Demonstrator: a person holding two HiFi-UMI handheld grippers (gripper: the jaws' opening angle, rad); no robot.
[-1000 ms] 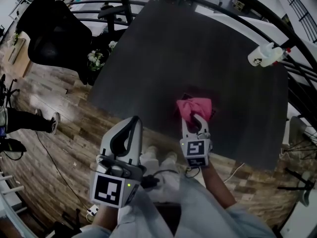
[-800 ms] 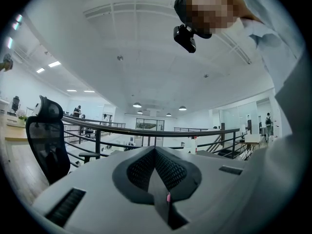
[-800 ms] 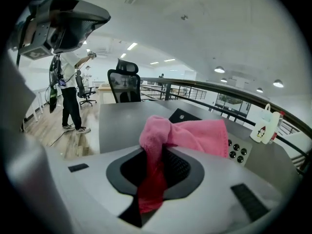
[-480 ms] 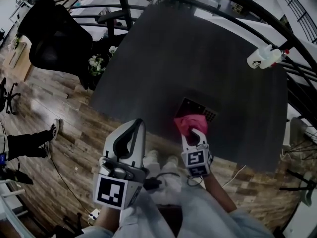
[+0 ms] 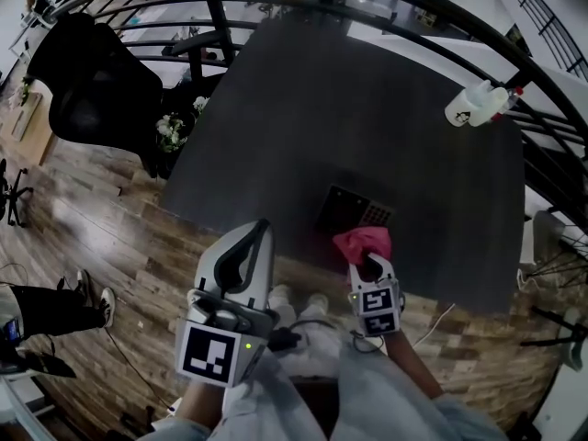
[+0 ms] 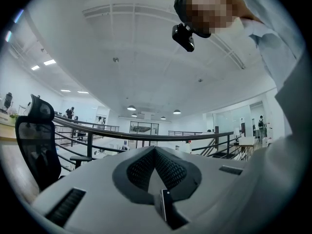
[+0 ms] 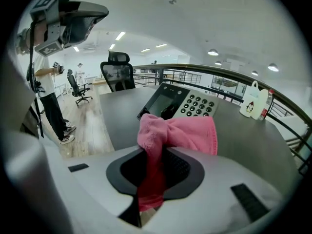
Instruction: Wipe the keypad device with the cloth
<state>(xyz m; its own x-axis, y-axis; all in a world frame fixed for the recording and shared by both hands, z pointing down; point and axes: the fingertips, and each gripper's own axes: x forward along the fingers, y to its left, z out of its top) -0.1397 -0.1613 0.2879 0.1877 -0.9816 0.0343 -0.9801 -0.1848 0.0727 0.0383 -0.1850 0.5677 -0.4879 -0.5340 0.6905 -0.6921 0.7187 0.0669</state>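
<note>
Head view check: which way is the keypad device point(image 5: 354, 211) from the right gripper point(image 5: 370, 263)?
— Just ahead, by the table's point(image 5: 276, 108) near edge, long axis crosswise. The jaws pinch the pink cloth point(image 5: 362, 243) at its key end; contact unclear.
— Left gripper point(image 5: 248, 246)?
— Pressed together, empty, off the near edge, and farther. Spray bottle point(image 5: 478, 105) at the far right corner, no obstruction.
</note>
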